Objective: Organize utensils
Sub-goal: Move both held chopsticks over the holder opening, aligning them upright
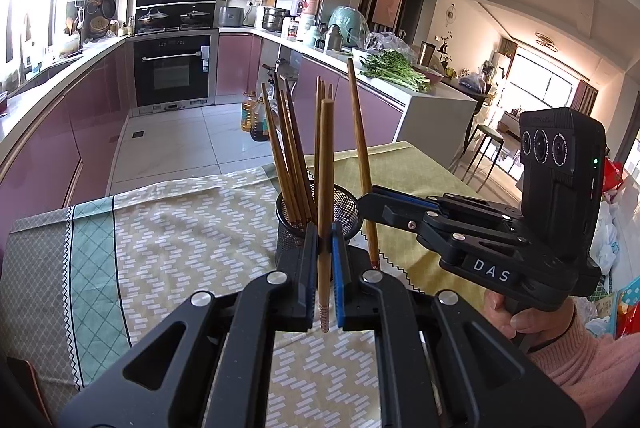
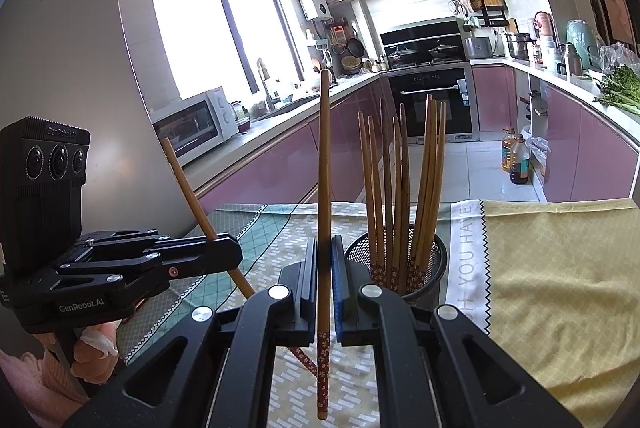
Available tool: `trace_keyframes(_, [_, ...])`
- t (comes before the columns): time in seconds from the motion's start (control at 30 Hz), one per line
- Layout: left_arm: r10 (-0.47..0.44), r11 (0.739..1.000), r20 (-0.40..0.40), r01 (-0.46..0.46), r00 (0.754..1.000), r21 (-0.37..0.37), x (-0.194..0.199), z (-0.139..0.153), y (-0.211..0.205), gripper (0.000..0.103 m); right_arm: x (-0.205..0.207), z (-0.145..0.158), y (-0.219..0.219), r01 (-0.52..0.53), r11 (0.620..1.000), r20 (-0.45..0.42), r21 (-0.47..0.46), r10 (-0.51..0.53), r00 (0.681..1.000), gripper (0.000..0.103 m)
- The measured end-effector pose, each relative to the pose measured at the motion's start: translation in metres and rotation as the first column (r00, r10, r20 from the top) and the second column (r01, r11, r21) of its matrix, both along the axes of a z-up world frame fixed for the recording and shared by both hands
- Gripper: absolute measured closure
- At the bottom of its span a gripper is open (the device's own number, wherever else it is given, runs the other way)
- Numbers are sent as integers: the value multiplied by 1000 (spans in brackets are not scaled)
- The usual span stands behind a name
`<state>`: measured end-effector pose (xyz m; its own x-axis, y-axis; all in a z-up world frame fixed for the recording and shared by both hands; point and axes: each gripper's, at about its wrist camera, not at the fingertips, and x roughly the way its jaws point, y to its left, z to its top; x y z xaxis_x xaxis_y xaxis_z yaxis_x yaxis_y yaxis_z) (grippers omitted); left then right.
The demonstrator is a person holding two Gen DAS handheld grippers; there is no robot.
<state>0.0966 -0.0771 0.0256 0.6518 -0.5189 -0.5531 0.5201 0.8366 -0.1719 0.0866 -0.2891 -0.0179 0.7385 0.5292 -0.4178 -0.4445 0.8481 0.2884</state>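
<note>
Just beside the mesh holder [image 2: 396, 264], already filled with chopsticks [image 2: 404, 187], one chopstick [image 1: 325, 211] is pinched upright by the left gripper [image 1: 325, 244] and another [image 2: 323, 211] by the right gripper [image 2: 324, 268]. The loading step is judged under way; each stick must next be lifted over the rim and released.

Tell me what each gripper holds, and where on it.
Left gripper: one chopstick, gripped on its lower half above the patterned tip. Right gripper: another chopstick, likewise.

Bright daylight, blown-out window [image 2: 208, 27] glare, sharp focus, strong fisheye bending, dark vignetted corners
</note>
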Motion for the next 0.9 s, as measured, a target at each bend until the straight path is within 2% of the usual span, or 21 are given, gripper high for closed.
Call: trace_keyframes(0.9, [1,1000,23,-1,1000,6,4,11,-4,96,7,6,7,-1,1000,14,8,1,1000,97])
